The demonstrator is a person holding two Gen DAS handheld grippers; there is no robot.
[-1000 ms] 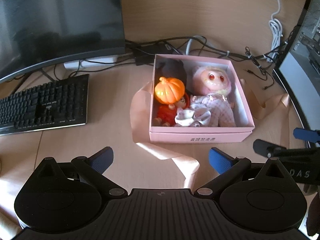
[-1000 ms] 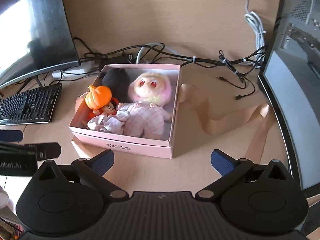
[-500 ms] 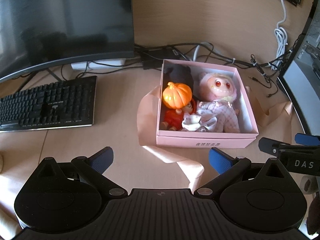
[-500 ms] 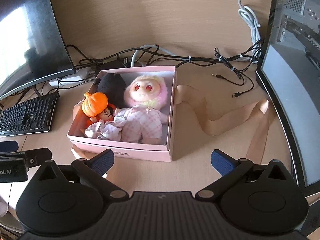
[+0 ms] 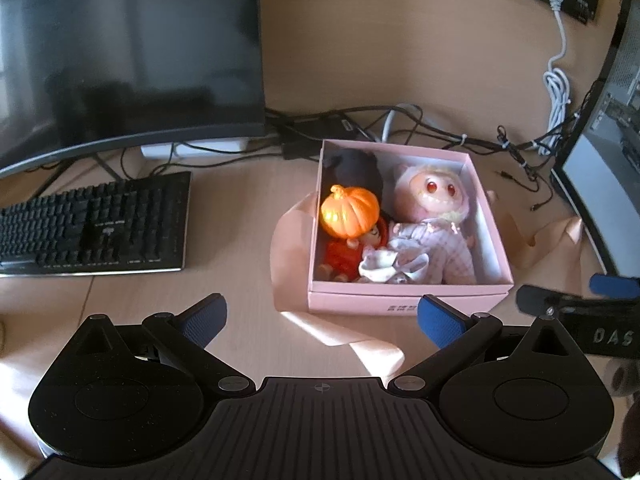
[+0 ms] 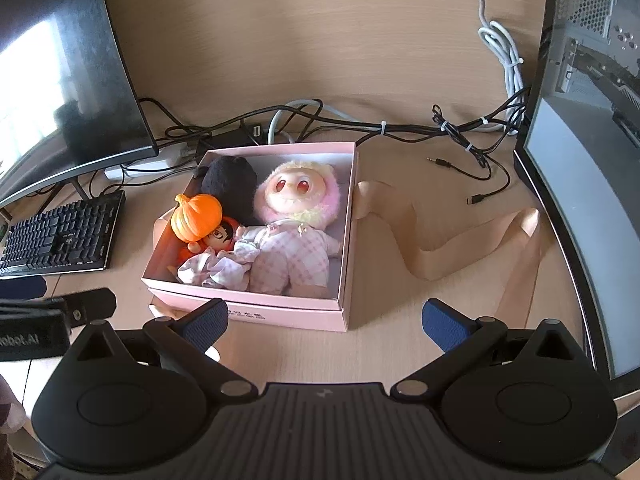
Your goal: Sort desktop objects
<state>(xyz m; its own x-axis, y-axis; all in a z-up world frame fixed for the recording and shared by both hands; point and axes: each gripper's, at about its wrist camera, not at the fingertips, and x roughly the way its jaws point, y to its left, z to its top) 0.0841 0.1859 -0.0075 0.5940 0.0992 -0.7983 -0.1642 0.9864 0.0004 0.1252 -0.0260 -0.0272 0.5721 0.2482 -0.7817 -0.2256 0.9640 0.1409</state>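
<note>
My left tongs (image 5: 322, 316): spread wide and holding nothing, over the near part of the bench, with the box just beyond the blue pads.
My right tongs (image 6: 326, 322): also spread wide and empty, just near of the box; the left blue pad overlaps the box's near wall in the right wrist view.
Bench (image 5: 132, 304): pale wood, sunlit in patches.
Box (image 6: 347, 264): pink, lid off, in the middle of the bench, with small print on its near wall.
Pink doll (image 6: 294, 216): largest thing in the box, on its back in the right half, red eyes, checked pink suit, head toward the far wall.
Pumpkin (image 5: 349, 211): orange, glossy, at the left side of the box, resting on the small doll's head.
Small doll (image 5: 348, 250): red clothes, dark hair, in the near left corner, touching the pink doll's arm.
Dark plush (image 6: 230, 184): black, in the far left corner, behind the pumpkin.
White cloth (image 6: 218, 266): crumpled, at the near wall between the two dolls.
Ribbon (image 6: 448, 252): wide, peach, running under the box and looping across the bench to its right.
Keyboard (image 5: 96, 228): black, left of the box, well apart from it.
Screen (image 5: 120, 52): dark, curved, far left.
Cables (image 6: 400, 128): tangled behind the box along the far edge.
</note>
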